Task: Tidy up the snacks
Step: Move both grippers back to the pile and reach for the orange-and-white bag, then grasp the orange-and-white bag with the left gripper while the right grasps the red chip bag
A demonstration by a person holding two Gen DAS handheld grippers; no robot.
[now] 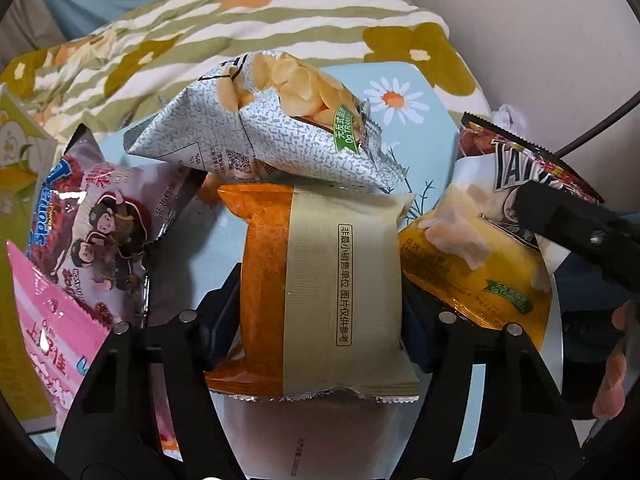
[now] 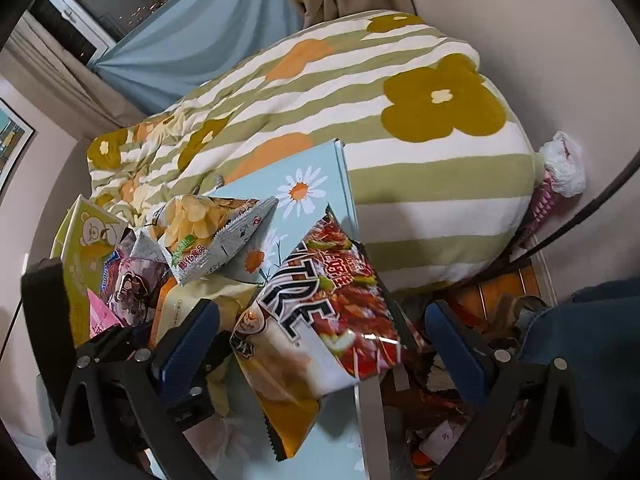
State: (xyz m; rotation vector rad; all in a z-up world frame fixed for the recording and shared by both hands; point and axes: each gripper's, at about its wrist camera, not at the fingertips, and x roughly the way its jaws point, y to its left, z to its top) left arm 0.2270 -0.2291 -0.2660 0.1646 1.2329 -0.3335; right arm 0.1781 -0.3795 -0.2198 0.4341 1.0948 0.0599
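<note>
My left gripper [image 1: 322,320] is shut on an orange and cream snack packet [image 1: 324,292], held upright between its blue pads. Behind it a grey chip bag [image 1: 272,132] lies on the pile; it also shows in the right wrist view [image 2: 208,236]. My right gripper [image 2: 320,344] is open, its pads on either side of a red and yellow chip bag [image 2: 320,320] without touching it. That bag shows at the right in the left wrist view [image 1: 492,240], with the right gripper's black finger [image 1: 576,232] over it.
A pink monkey-print packet [image 1: 108,232] and a pink bag [image 1: 52,344] lie left. All rest on a light blue daisy-print surface [image 2: 304,184]. A yellow-green bear box [image 2: 86,240] stands left. A striped floral quilt [image 2: 400,128] lies behind. Clutter fills the floor [image 2: 440,432] at right.
</note>
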